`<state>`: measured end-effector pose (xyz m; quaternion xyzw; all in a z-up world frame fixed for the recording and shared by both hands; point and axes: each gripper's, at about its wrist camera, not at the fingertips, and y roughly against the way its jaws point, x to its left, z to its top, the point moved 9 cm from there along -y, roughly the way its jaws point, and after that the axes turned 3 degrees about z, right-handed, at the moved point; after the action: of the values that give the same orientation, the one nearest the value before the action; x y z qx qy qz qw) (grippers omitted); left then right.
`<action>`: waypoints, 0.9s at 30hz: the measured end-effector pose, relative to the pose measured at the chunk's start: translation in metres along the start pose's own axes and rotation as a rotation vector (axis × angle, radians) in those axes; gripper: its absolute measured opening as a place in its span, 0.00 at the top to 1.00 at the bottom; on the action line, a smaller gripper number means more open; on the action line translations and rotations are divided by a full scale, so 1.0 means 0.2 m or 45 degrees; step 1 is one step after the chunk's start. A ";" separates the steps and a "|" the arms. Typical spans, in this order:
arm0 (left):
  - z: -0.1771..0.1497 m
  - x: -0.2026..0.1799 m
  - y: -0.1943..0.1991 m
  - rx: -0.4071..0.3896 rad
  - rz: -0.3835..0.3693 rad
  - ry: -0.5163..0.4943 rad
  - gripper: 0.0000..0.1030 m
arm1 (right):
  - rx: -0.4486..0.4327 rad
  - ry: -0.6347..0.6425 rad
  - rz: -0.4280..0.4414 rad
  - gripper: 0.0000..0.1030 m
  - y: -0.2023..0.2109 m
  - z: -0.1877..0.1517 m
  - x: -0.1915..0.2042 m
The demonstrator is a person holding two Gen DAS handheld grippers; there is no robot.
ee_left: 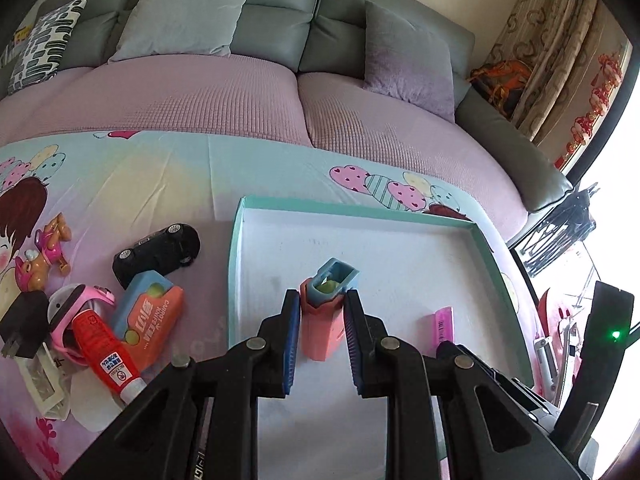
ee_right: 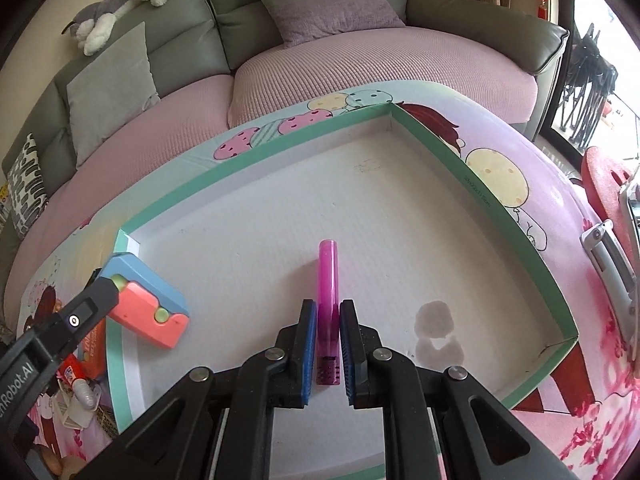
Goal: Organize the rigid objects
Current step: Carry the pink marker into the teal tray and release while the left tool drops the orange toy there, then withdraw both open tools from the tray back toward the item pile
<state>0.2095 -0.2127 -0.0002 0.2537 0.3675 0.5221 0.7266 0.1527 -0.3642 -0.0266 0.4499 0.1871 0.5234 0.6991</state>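
Clearly two grips: both inside the tray [ee_right: 516, 216] on the bench
Left gripper [ee_left: 323, 332]: jaws narrow, clamping the coral-and-blue toy knife [ee_left: 325, 312] at mid-body, nose forward, over the tray floor
Right gripper [ee_right: 329, 344]: jaws closed on the pink comb [ee_right: 328, 280] near its butt
Handling: likely light, stiff, smooth plastic; flat sides suit the pads
Unsorted: black toy car [ee_left: 158, 250], left of the tray

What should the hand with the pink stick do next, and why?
Probably open a little and let go. The right gripper is shut on the pink stick, which already seems to lie on the white floor of the box, clear of the orange-and-blue toy in the left gripper.
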 end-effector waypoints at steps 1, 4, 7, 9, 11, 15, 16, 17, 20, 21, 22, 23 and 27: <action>0.00 0.00 0.00 -0.004 0.003 -0.003 0.78 | -0.001 -0.004 -0.003 0.87 0.00 0.00 0.00; 0.00 0.02 0.01 -0.008 0.000 0.007 0.78 | -0.001 -0.015 -0.006 0.87 0.00 0.00 -0.01; 0.01 0.04 0.00 -0.011 0.047 -0.021 0.70 | 0.005 -0.019 -0.012 0.86 -0.01 0.01 -0.01; 0.01 0.05 -0.02 -0.006 0.061 -0.025 0.57 | 0.014 -0.016 -0.024 0.82 -0.02 0.00 -0.02; 0.00 0.06 -0.03 0.007 0.054 -0.006 0.54 | 0.020 -0.011 -0.033 0.73 -0.02 0.00 -0.02; 0.00 0.08 -0.03 0.011 0.053 0.008 0.46 | 0.007 -0.011 -0.030 0.57 -0.01 0.00 -0.02; -0.01 0.08 -0.02 0.017 0.062 0.012 0.38 | 0.003 -0.009 -0.028 0.48 0.00 0.00 -0.02; -0.01 0.08 -0.03 0.023 0.076 0.015 0.34 | -0.002 -0.004 -0.026 0.44 0.00 0.01 -0.01; 0.00 0.10 -0.01 0.005 0.105 0.015 0.31 | -0.002 0.007 -0.018 0.42 0.00 0.01 0.00; 0.00 0.10 -0.01 -0.001 0.117 0.015 0.28 | -0.003 0.008 -0.017 0.40 -0.01 0.01 0.00; 0.01 0.11 0.00 -0.007 0.133 0.014 0.21 | -0.005 0.010 -0.021 0.34 -0.01 0.01 0.00; 0.01 0.12 0.00 -0.011 0.149 0.012 0.17 | -0.009 0.012 -0.026 0.32 -0.01 0.01 0.00; 0.02 0.17 0.01 -0.030 0.230 0.006 0.11 | -0.026 0.008 -0.028 0.27 0.00 0.01 -0.01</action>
<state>0.2180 -0.1789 -0.0048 0.2759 0.3388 0.5904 0.6786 0.1546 -0.3667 -0.0258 0.4390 0.1891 0.5188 0.7087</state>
